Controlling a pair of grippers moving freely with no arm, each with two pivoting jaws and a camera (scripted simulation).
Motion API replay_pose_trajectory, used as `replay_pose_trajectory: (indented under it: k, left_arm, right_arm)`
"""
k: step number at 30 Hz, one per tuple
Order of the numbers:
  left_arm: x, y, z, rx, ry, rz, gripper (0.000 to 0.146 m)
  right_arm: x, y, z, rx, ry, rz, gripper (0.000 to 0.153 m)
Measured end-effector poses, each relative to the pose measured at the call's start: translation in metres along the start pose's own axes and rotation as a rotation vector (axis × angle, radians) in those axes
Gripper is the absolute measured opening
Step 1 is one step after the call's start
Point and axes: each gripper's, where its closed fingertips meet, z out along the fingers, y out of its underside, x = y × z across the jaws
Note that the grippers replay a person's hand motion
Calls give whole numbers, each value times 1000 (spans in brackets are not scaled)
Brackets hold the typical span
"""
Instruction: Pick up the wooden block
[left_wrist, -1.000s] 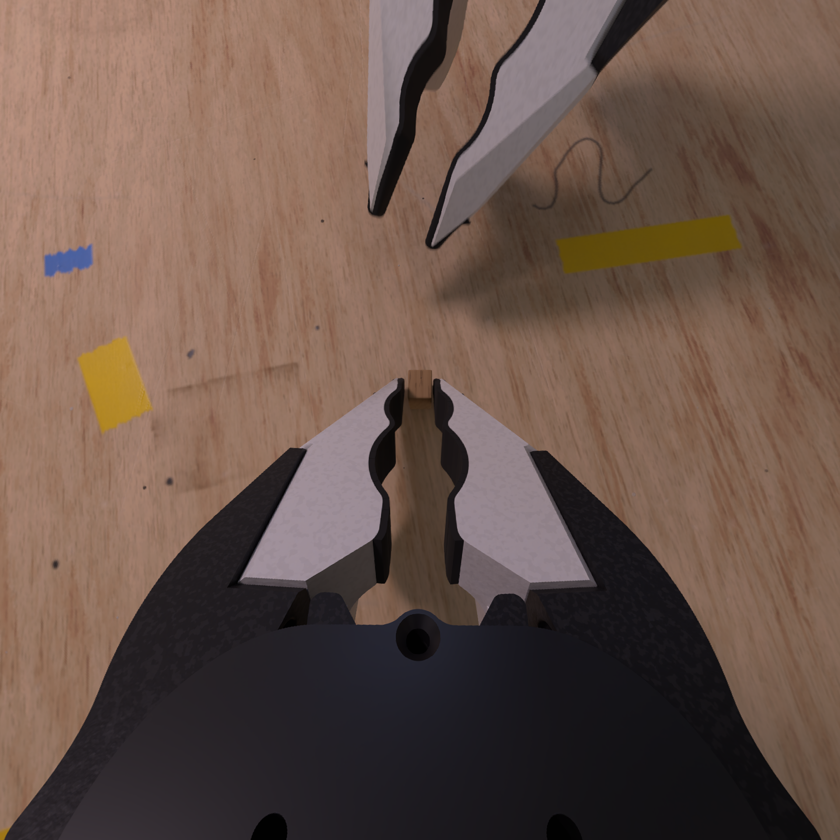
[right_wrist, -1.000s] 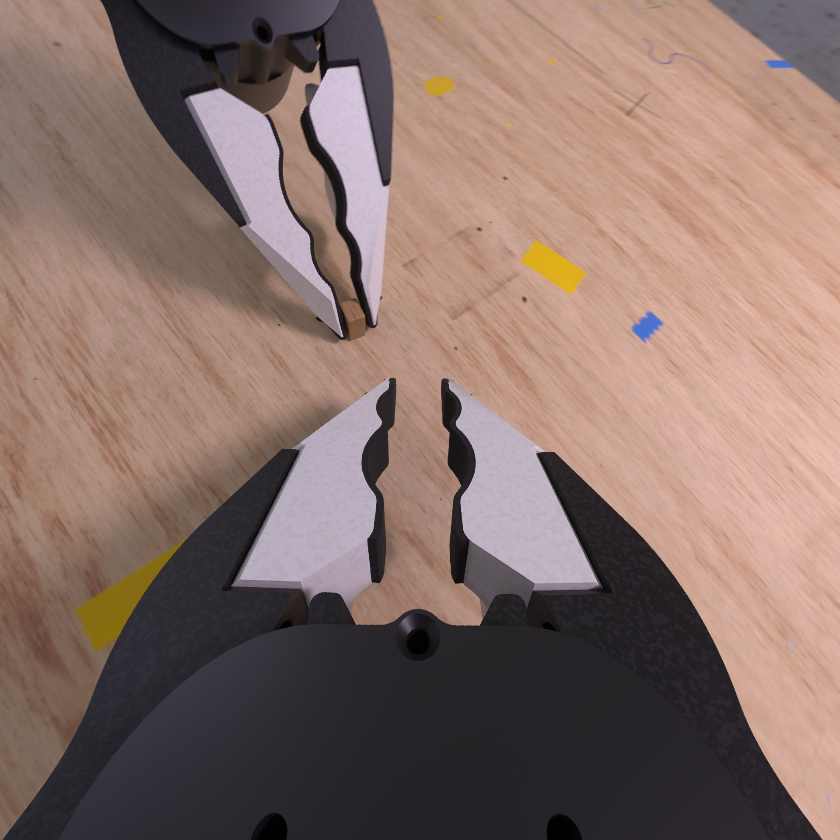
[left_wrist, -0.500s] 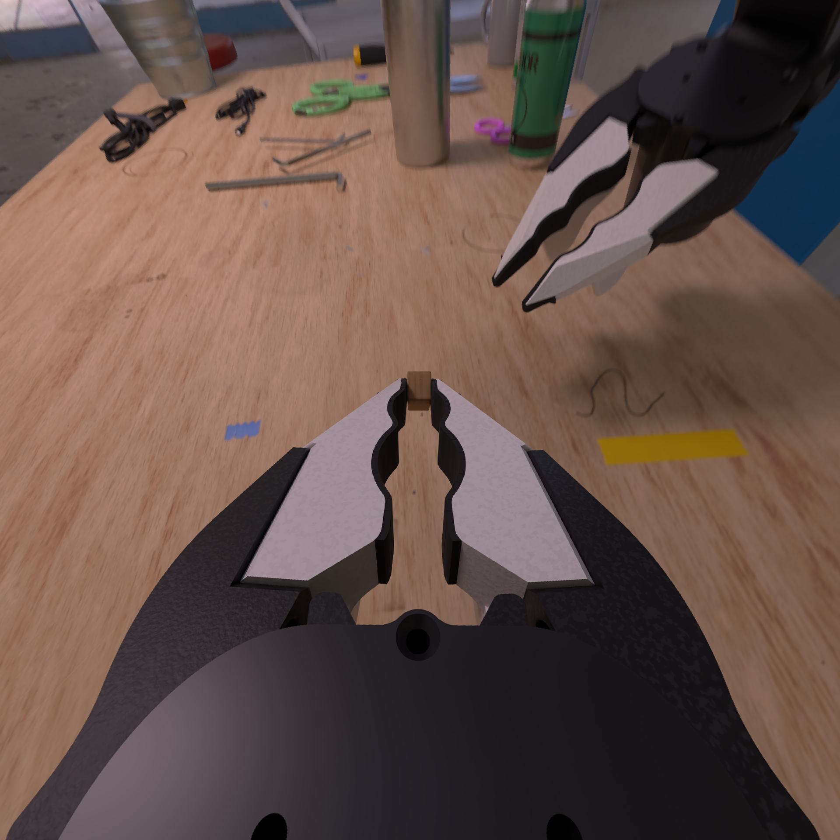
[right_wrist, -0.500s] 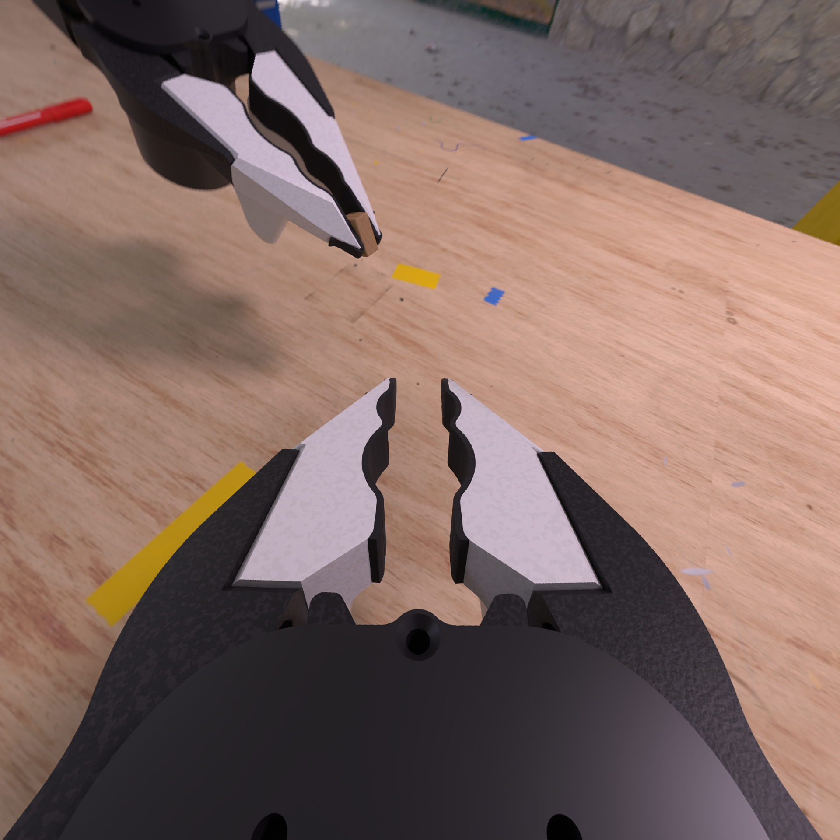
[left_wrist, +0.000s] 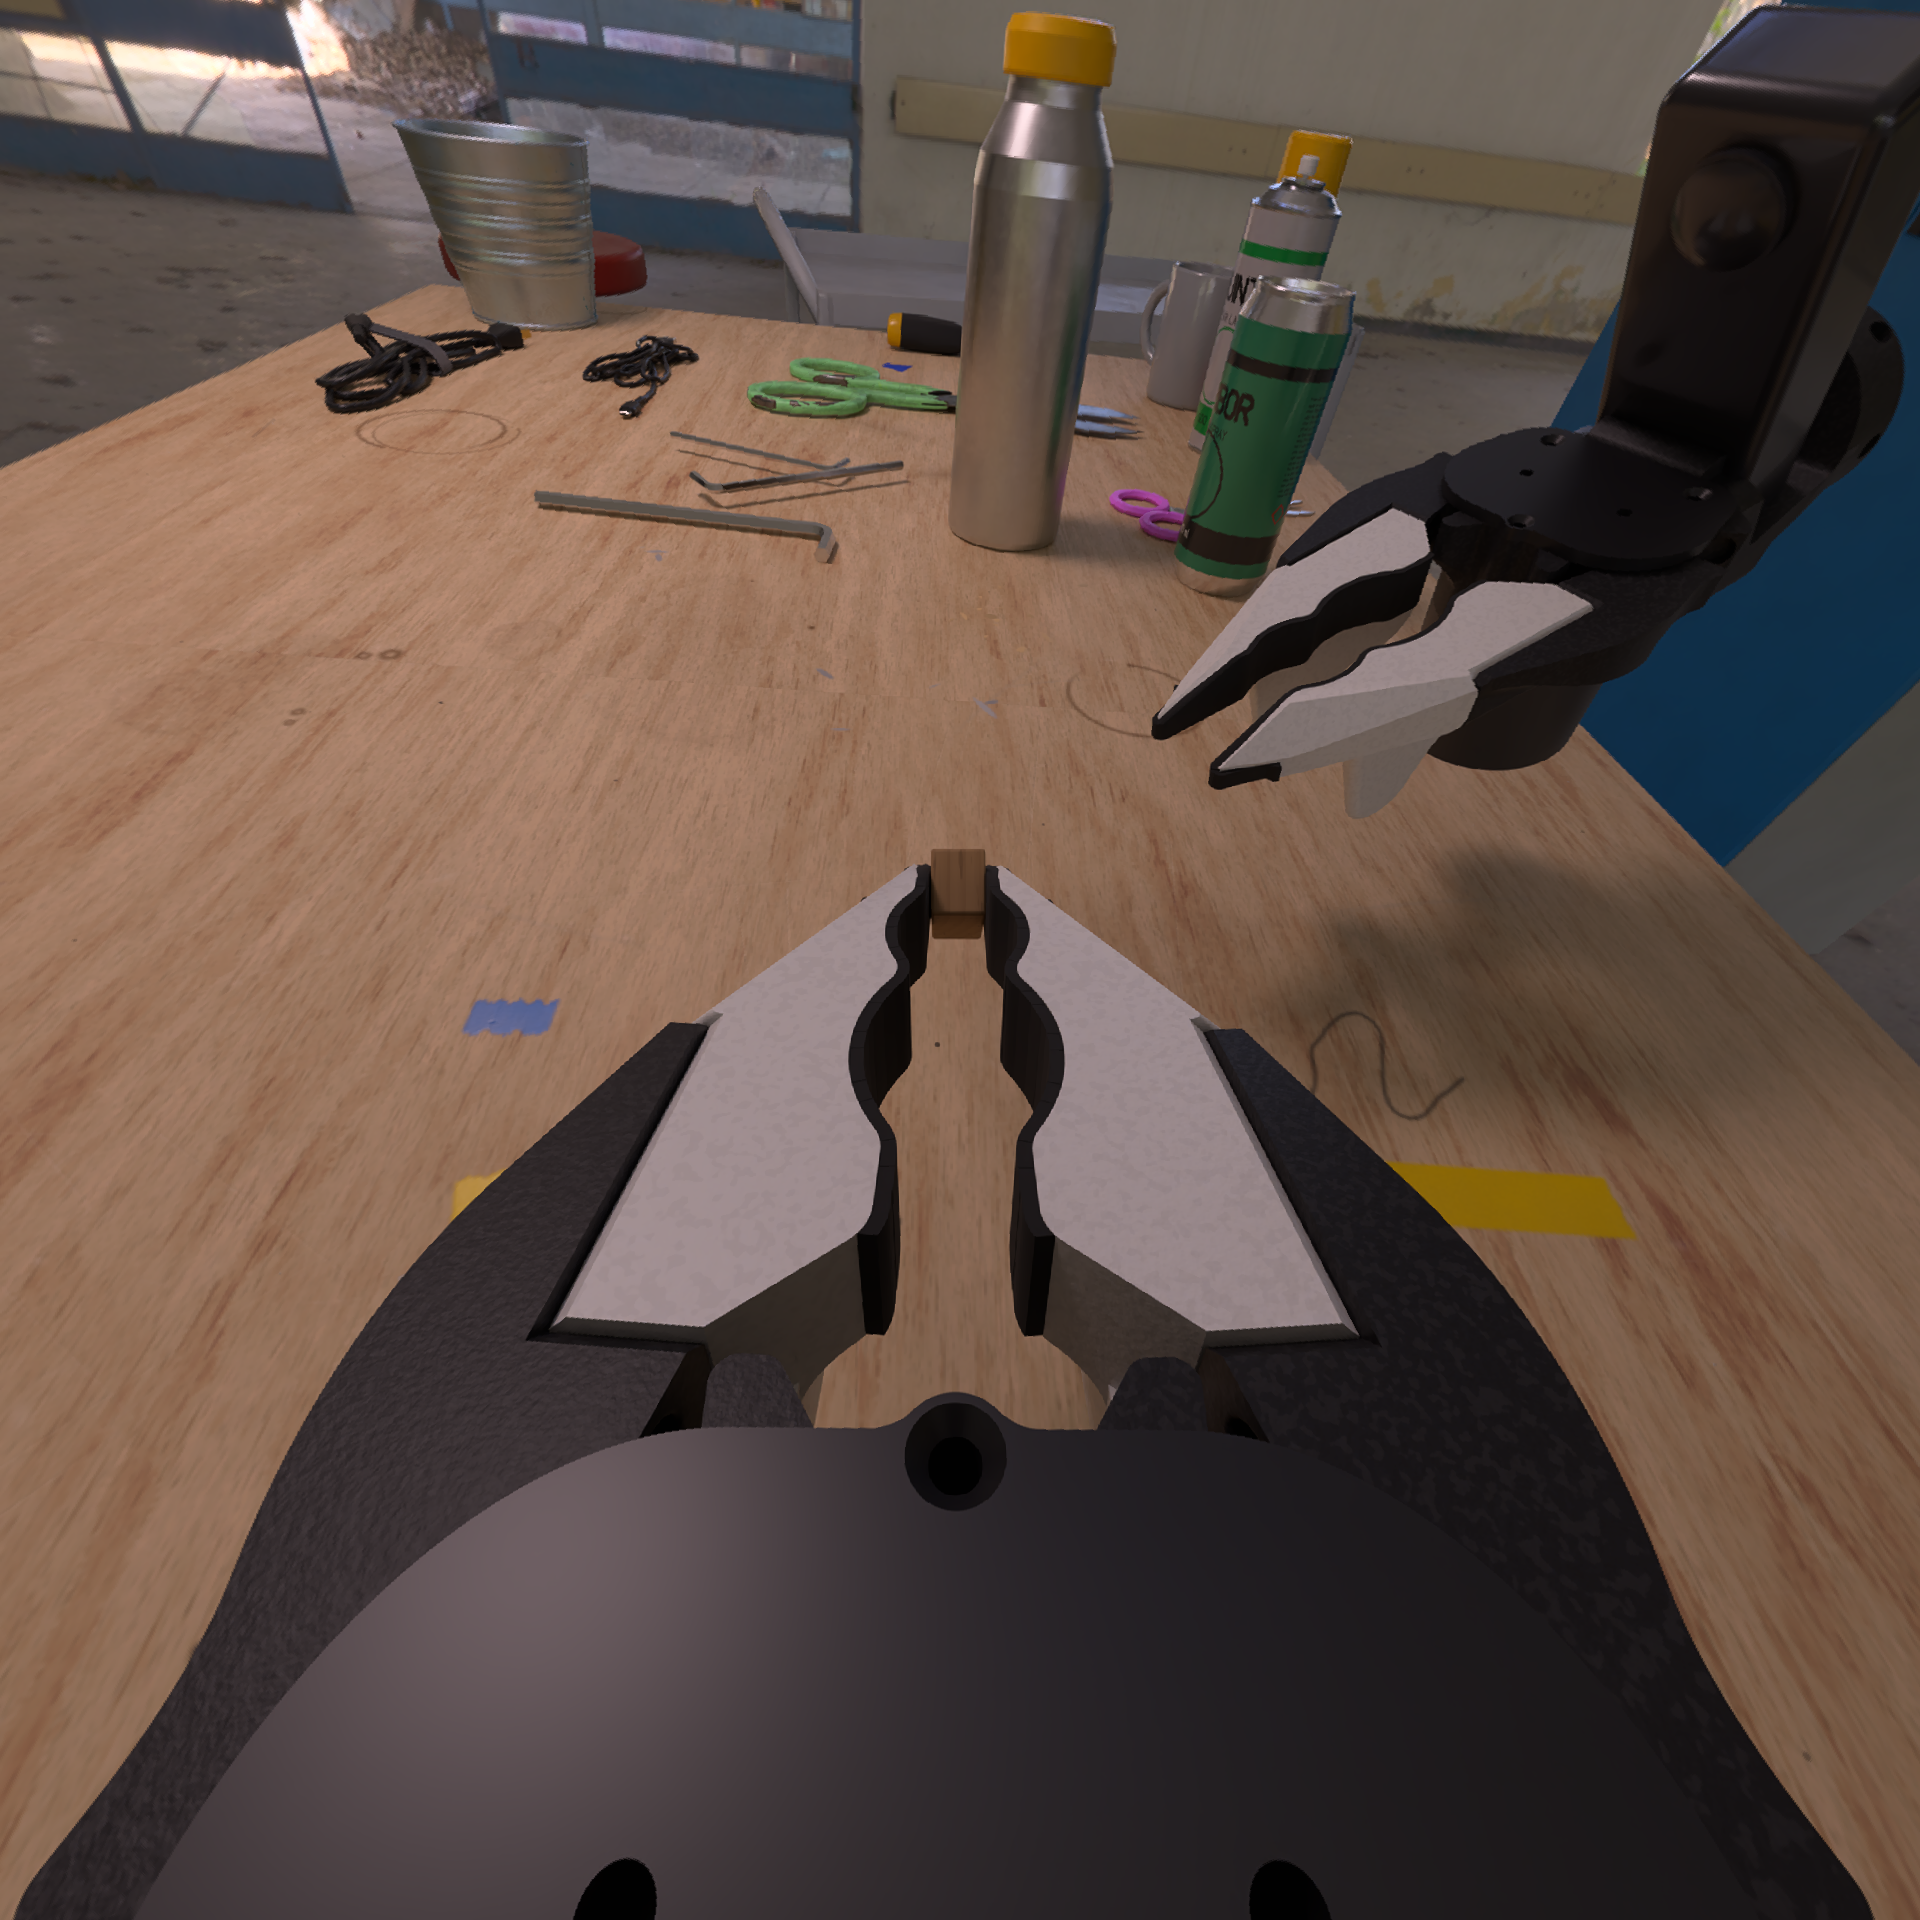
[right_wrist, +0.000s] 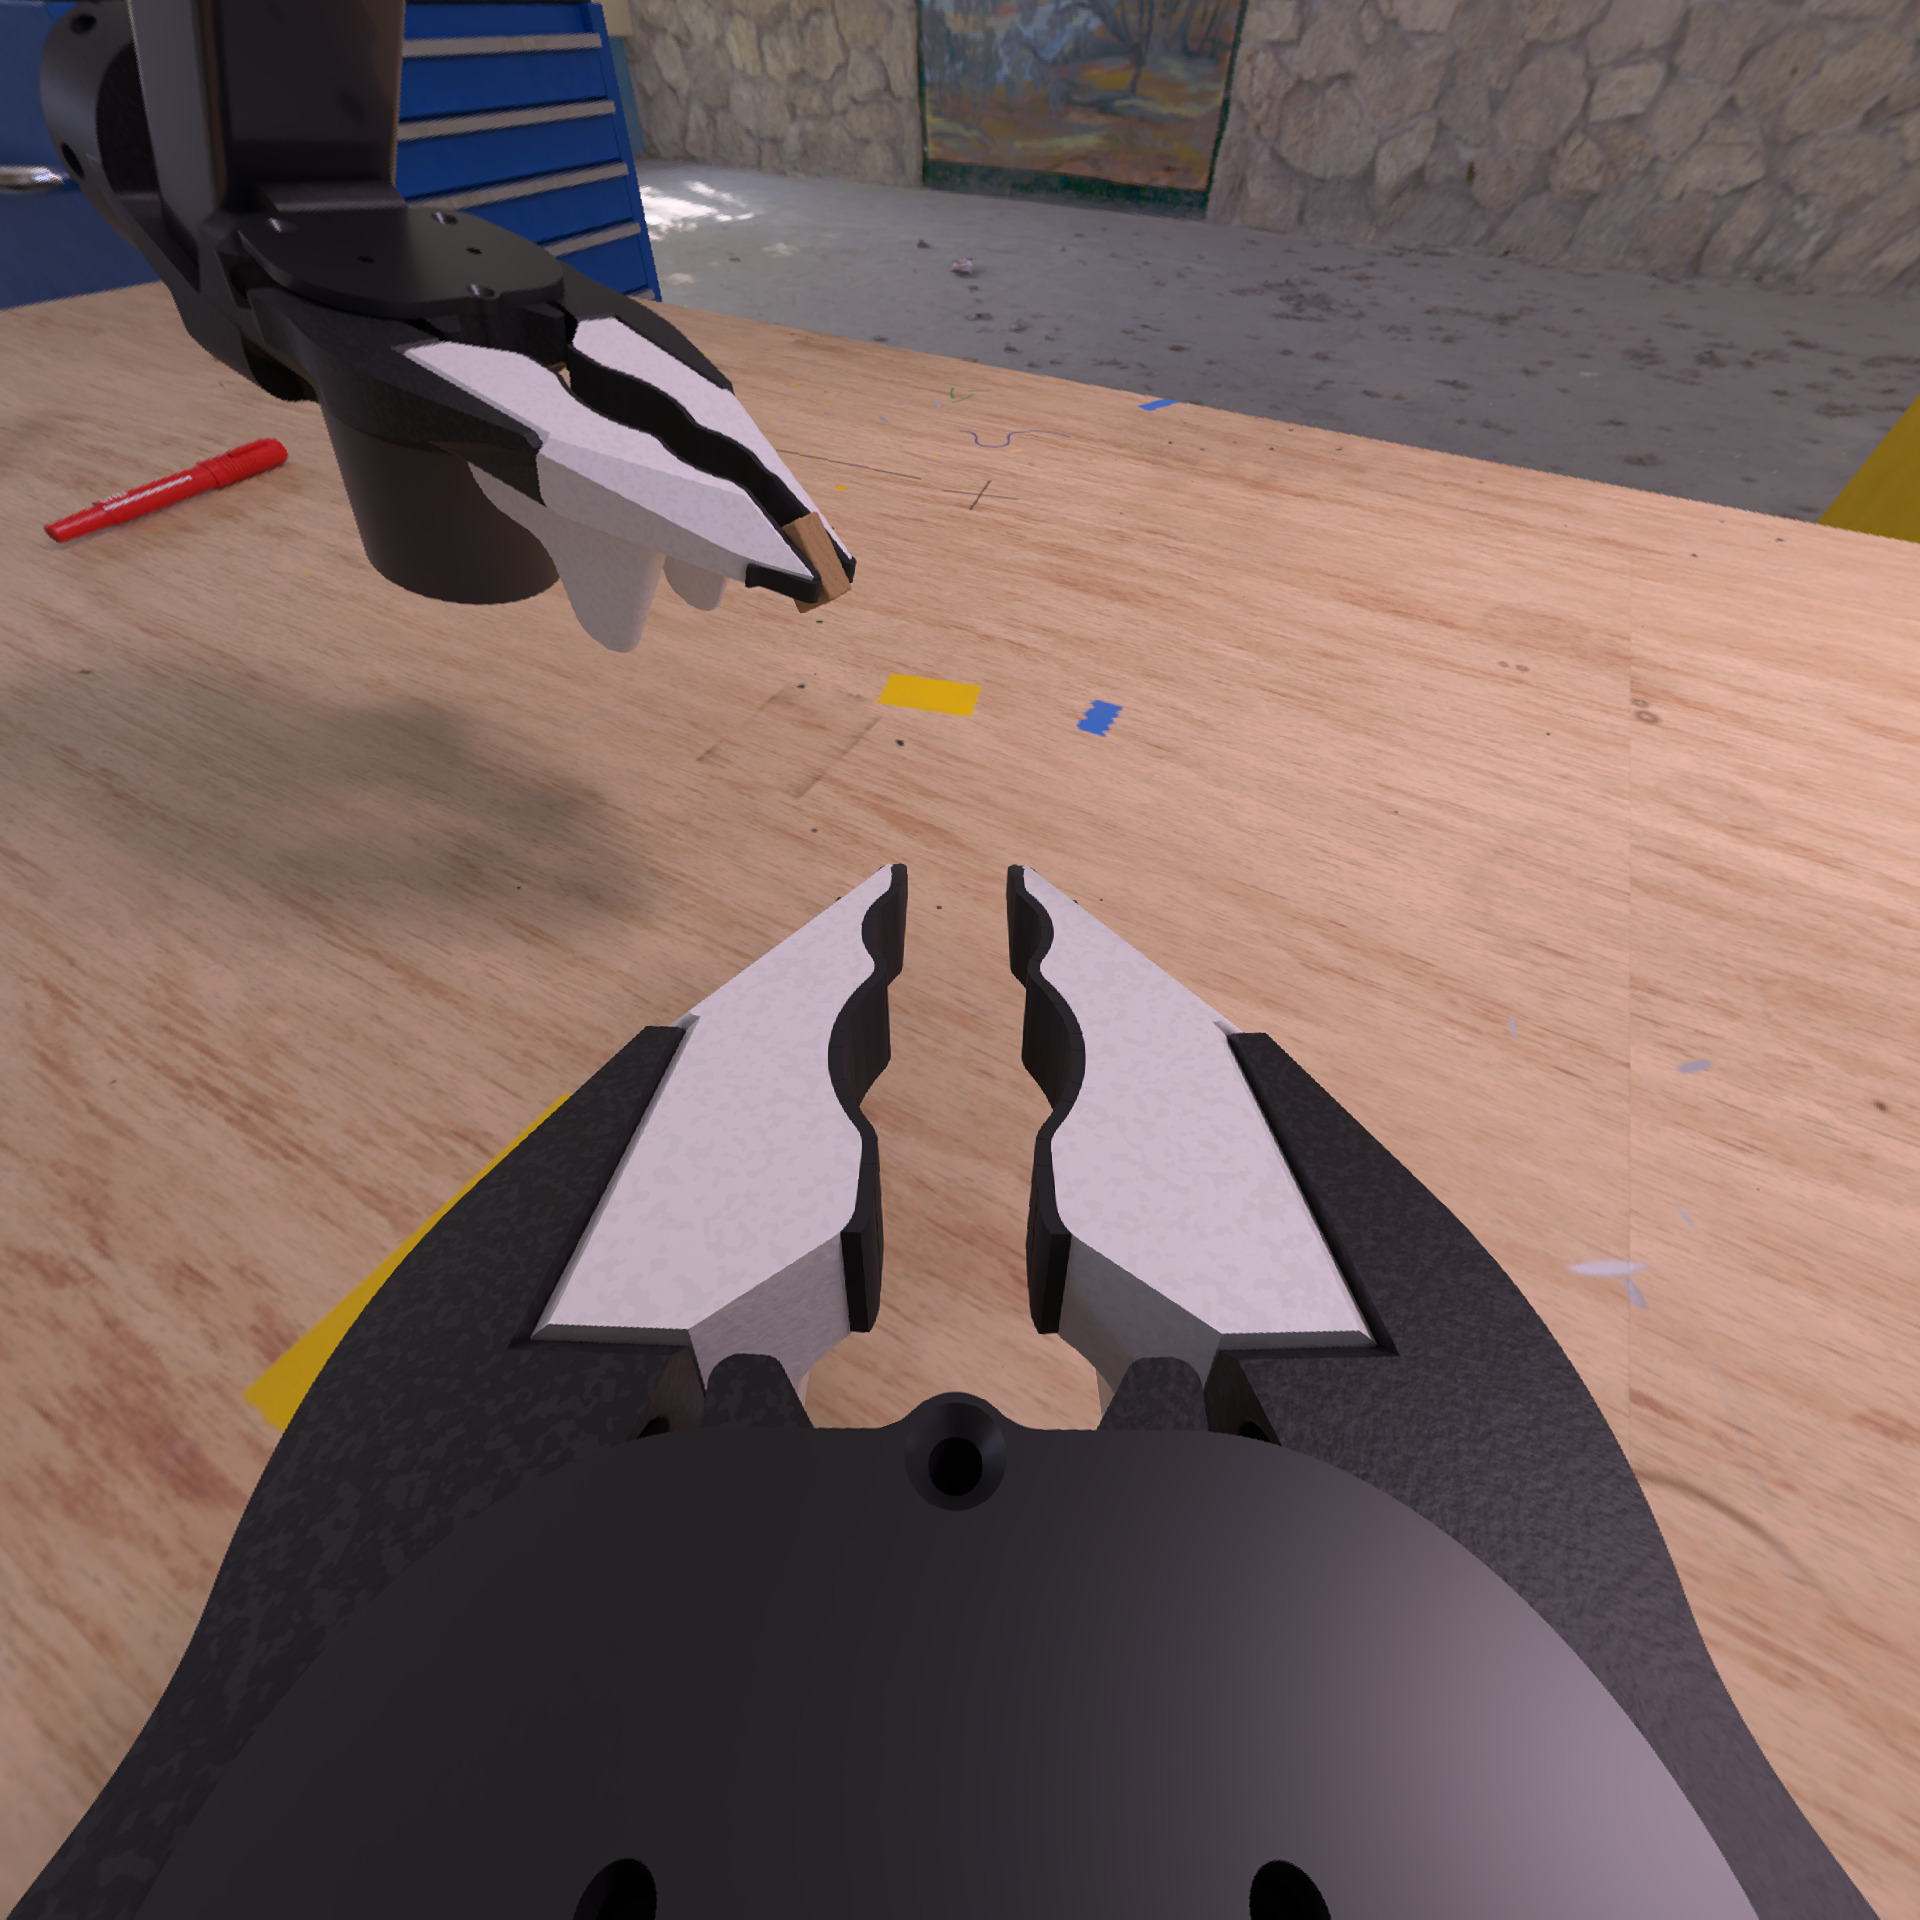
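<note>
The small wooden block (left_wrist: 957, 891) is pinched between the tips of my left gripper (left_wrist: 957, 883), which is shut on it and holds it in the air above the wooden table (left_wrist: 416, 779). In the right wrist view the left gripper (right_wrist: 816, 577) hangs at the upper left with the block (right_wrist: 814, 561) at its tips, well above the table. My right gripper (right_wrist: 956, 878) is open and empty over the table. It also shows in the left wrist view (left_wrist: 1195, 748) at the right, off the table, apart from the block.
At the far end stand a steel bottle (left_wrist: 1023, 291), a green can (left_wrist: 1262, 436), a spray can (left_wrist: 1288, 218), a mug (left_wrist: 1190, 332) and a metal bucket (left_wrist: 509, 234). Hex keys (left_wrist: 686, 514), green scissors (left_wrist: 842, 387) and cables (left_wrist: 410, 358) lie there. A red marker (right_wrist: 166, 488) lies at the left.
My left gripper has lifted the block off the table and tilted up, so the far end of the table came into view. My right gripper has risen and drawn back too, still open.
</note>
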Motion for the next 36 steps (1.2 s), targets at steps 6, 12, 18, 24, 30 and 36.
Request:
replay_pose_trajectory:
  k: [6, 12, 18, 24, 30, 36]
  left_arm:
    - [-1, -1, 4, 15, 9, -28, 9]
    - [-2, -3, 7, 22, 9, -34, 9]
    - [-2, -3, 9, 27, 17, -48, 9]
    - [0, 0, 12, 11, 38, -62, 9]
    - [1, 0, 14, 7, 36, -53, 9]
    - [0, 0, 13, 17, 37, -66, 9]
  right_arm:
    - [6, 0, -4, 23, 7, 39, 20]
    - [6, 5, -6, 11, -6, 47, 20]
    - [5, 5, -6, 12, -19, 42, 20]
    - [5, 7, -5, 11, -23, 41, 19]
    - [5, 8, -5, 6, -29, 41, 19]
    - [4, 8, -5, 9, -31, 43, 19]
